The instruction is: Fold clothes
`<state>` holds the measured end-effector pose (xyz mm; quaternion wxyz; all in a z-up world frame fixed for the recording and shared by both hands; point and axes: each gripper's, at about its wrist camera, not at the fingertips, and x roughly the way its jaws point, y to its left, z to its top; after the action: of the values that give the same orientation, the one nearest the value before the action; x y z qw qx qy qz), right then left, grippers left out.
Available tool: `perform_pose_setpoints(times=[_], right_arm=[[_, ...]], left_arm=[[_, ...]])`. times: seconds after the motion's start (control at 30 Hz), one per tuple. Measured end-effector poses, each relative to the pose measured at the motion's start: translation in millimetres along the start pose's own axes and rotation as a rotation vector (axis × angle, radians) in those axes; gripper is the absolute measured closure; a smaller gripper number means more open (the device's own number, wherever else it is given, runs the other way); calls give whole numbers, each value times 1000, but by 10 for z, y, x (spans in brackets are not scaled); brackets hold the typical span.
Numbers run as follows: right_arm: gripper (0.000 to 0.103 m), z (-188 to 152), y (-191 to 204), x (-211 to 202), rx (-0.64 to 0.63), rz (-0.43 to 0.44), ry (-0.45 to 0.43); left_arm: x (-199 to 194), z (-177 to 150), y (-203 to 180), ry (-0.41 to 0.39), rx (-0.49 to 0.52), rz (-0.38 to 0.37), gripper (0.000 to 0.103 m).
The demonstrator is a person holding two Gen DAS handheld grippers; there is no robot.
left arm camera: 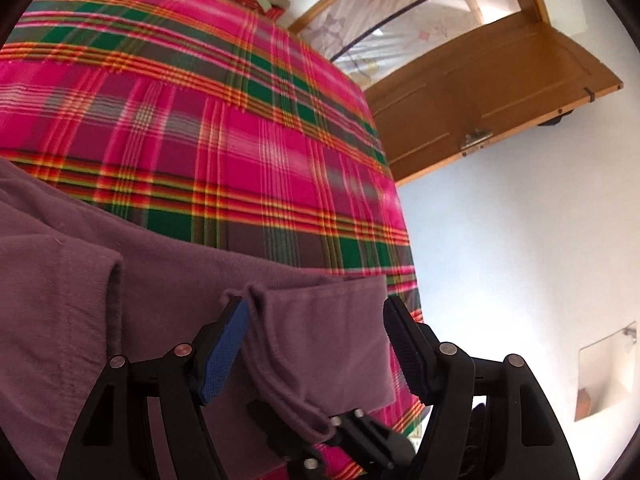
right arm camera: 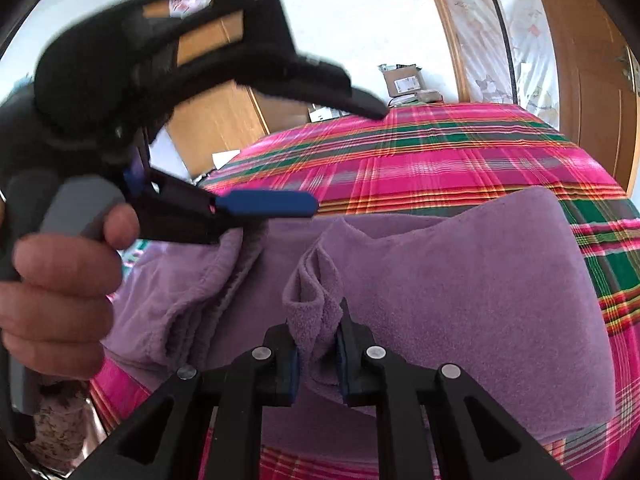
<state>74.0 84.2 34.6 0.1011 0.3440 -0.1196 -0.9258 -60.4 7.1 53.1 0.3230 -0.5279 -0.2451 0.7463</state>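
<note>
Right gripper (right arm camera: 318, 354) squeezed tight on a bunched edge of the purple garment (right arm camera: 460, 280), blue pads pressing the fold from both sides. Left gripper (left arm camera: 316, 344) wide apart, a hemmed edge of the same cloth lying loose between the fingers (left arm camera: 224, 352) but not pinched. Purple garment spread on the bed with the pink plaid blanket (left arm camera: 200, 120), close to the near edge, partly folded over itself. Could go wrong like this: only one side held, so a pull now would likely drag the cloth crooked and undo the fold. Could slip out of the open left side if lifted before closing. Thick bunch in the right side might slide free too. Cloth near the bed edge, so might droop off toward the floor.
</note>
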Motion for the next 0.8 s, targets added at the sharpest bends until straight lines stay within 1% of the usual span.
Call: perform_pose_setpoints(times=[0.07,0.17,0.23,0.33,0.4,0.47,0.67,0.73,0.8], right_arm=[[86,-3,16,22,-12,-11,8],[86,35,-2,80,3,-12,25],[84,23,-10,96,7,-6,38],[78,19,-14,57,-1,19,40],[74,20,-32,-12,-9,24,28],[72,-1,-65,-124,-5,36,21],[71,-21,-233,-390,24,79,-2],[71,-8,-270,-490,11,82,-20],[71,11,-302,-570,6,103,-28]], left_arm=[[-15,-8,-23,-14,9,-1,32],[-15,-19,-60,-24,25,0,32],[-15,-27,-85,-31,36,2,32],[-15,-38,-123,-41,53,3,32],[5,-39,-137,-37,47,-7,32],[34,-45,-157,-29,53,-9,32],[116,-103,-204,1,74,11,32],[111,-114,-216,-3,78,22,32],[96,-113,-233,-14,85,32,32]])
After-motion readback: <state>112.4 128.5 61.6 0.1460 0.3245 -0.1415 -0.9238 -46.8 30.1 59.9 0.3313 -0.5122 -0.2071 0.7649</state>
